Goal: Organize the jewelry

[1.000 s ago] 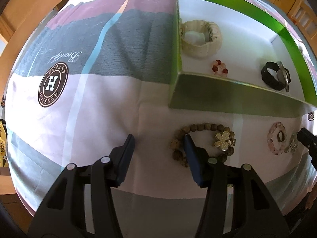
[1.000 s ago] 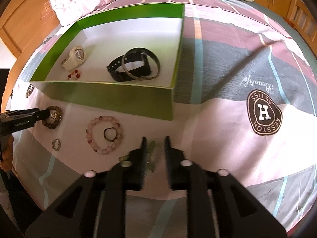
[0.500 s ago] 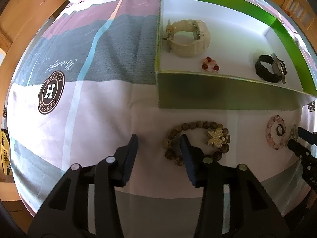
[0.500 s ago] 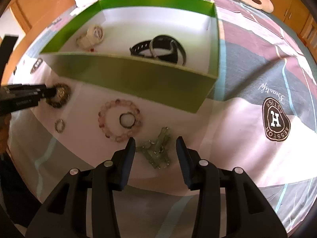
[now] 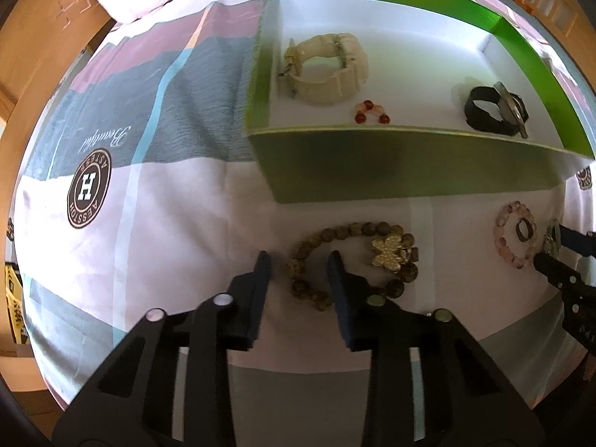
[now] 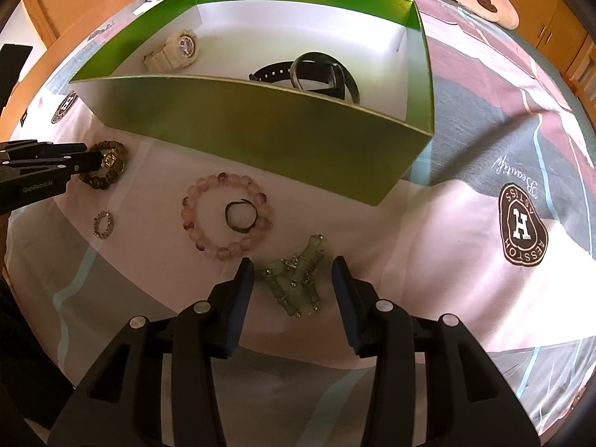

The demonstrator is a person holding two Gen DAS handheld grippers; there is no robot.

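Both grippers point down at the bedspread beside the green box point(image 6: 283, 126): the left gripper point(image 5: 300, 260) is closing around the brown bead bracelet point(image 5: 335, 257), the right gripper point(image 6: 293, 263) stands spread either side of the jade-green bracelet point(image 6: 298, 283), seemingly to lift both in.

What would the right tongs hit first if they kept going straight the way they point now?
Most likely the green jade bracelet, which lies on the bedsheet between the open right tongs, their pads clear of it; depth is hard to judge.
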